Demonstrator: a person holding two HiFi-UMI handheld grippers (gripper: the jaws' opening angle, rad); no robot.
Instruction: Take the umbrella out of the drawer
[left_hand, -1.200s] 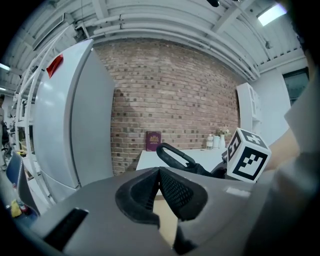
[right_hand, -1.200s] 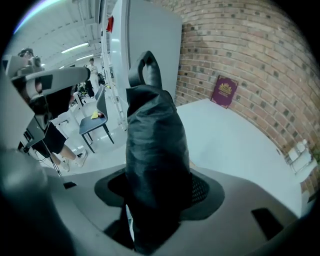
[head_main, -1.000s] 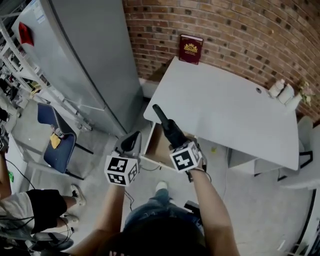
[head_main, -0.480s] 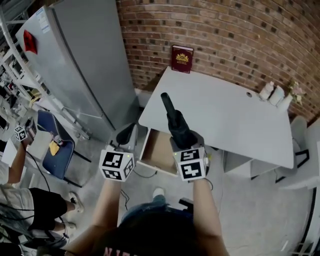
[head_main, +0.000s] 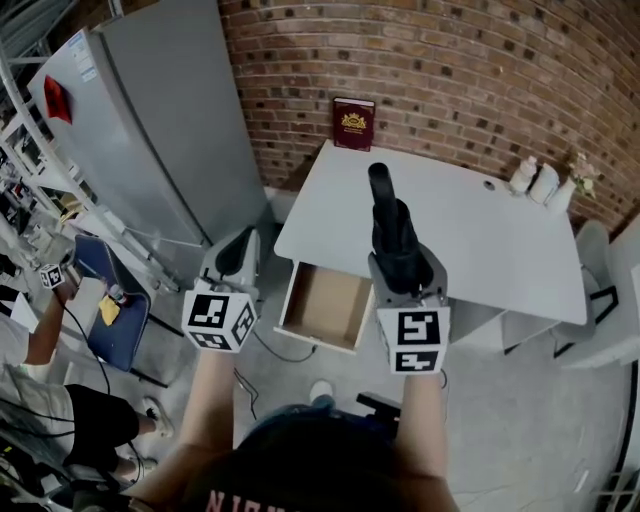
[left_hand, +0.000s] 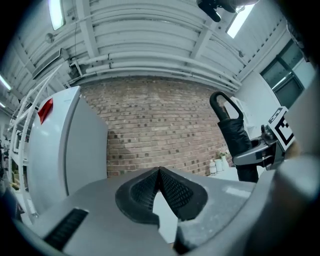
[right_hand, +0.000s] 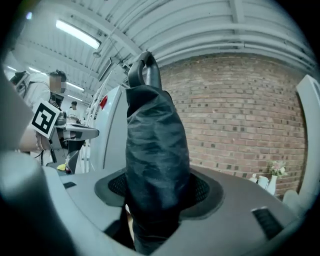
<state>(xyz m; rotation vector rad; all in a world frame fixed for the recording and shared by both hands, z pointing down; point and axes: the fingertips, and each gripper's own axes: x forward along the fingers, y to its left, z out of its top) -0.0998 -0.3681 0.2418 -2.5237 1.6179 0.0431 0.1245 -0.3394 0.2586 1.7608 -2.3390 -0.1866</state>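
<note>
From your head view, the brick wall (head_main: 450, 60) runs across the top from eleven to two o'clock. The grey fridge (head_main: 150, 120) stands at ten o'clock, hard against the wall. The white table (head_main: 500, 240) spreads from the centre out to three o'clock, its far edge against the bricks. Under its near left corner, at about six o'clock from the middle of the picture, the drawer (head_main: 325, 300) is pulled out, its brown bottom showing.

The umbrella (head_main: 392, 235) is out of the drawer. It is black and folded, and it sits in your right gripper (head_main: 405, 280), just at one o'clock from the drawer. Its looped end points to twelve o'clock over the table. Looking along that gripper, the jaws stand wide with both pads pressed on the umbrella's (right_hand: 155, 150) folded cloth, which fills the gap between them.

Your left gripper (head_main: 238, 255) is at nine o'clock from the drawer, well apart from the umbrella. Its jaws are closed tip to tip with nothing between them.

A dark red book (head_main: 353, 124) leans upright against the wall at the table's far left corner, at twelve o'clock from the drawer. Small white bottles (head_main: 533, 180) stand near the table's far right corner, at two o'clock.
</note>
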